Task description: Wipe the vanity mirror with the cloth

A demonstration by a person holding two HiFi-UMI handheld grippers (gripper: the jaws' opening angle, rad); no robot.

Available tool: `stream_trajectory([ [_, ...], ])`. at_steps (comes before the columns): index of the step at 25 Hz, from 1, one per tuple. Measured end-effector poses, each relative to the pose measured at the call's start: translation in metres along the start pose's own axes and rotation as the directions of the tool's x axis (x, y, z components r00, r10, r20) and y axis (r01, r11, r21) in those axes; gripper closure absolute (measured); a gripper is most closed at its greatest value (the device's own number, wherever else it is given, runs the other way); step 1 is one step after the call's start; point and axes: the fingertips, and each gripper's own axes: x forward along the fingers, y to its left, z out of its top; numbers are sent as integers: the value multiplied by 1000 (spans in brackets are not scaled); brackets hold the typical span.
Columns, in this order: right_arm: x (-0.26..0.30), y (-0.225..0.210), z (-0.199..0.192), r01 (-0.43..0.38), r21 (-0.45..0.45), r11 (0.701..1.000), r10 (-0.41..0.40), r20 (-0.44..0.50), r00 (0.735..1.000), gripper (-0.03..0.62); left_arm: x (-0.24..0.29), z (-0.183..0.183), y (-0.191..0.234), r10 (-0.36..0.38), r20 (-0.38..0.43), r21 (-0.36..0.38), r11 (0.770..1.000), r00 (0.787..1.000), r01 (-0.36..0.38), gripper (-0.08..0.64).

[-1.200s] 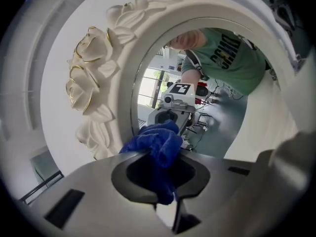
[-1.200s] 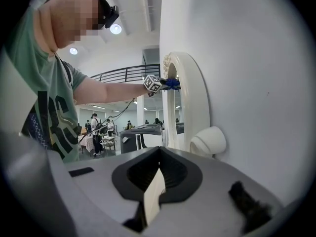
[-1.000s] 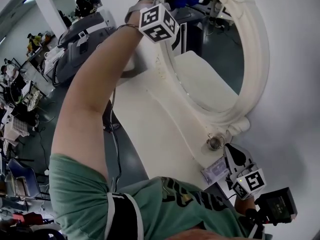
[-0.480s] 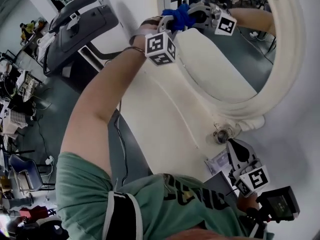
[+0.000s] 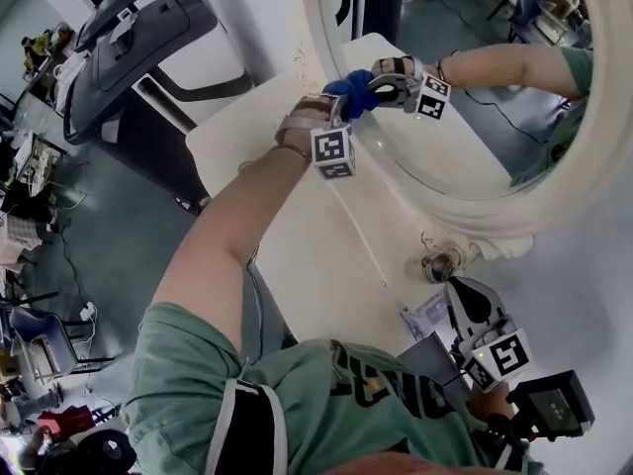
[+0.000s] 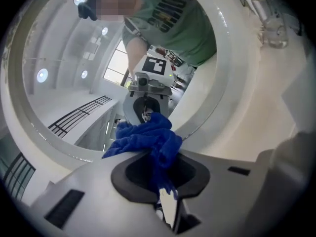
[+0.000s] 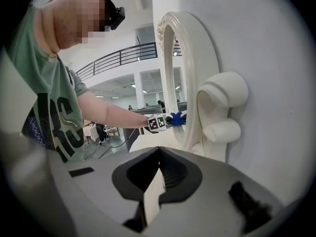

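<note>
The oval vanity mirror in its white carved frame (image 5: 554, 191) stands on the white table (image 5: 297, 255) against the wall. My left gripper (image 5: 348, 102) is shut on the blue cloth (image 5: 353, 89) and presses it to the lower left of the glass; its reflection shows just beyond. In the left gripper view the cloth (image 6: 148, 135) bunches out of the left gripper (image 6: 162, 189) against the glass, with the frame (image 6: 217, 78) curving around. My right gripper (image 5: 467, 305) is shut and empty, low by the mirror's foot. The right gripper (image 7: 158, 174) looks along the frame (image 7: 192, 58) at the far cloth (image 7: 177, 117).
A small glass jar (image 5: 440, 263) and a printed card (image 5: 425, 336) lie by the mirror's foot, close to my right gripper. A dark grey machine (image 5: 129, 38) stands beyond the table's far edge. My left arm (image 5: 237, 236) stretches across the table.
My left gripper has carried the cloth down from the top of the frame onto the lower left of the glass. The right gripper has stayed by the mirror's foot.
</note>
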Motion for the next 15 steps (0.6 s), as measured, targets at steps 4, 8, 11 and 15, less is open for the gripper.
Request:
stream_trajectory([
  [4,6,4,0,-17,-13,1000,17,5,1000,580,8,5,-11,-50,3,20,999,999,50,497],
  [8,5,15,9,-43,-52,998,45,34,998,580,-1,6,-14,-159,-10,-55,986,987,158,497],
  [11,-7,16,17,-33,-65,997,37,64,997,580,-39,30,50,-61,67,-86,994,996,67,497],
  [15,-20,22,39,-21,-93,995,33,122,992,580,-121,77,208,196,195,-127,977,961,-174,497],
])
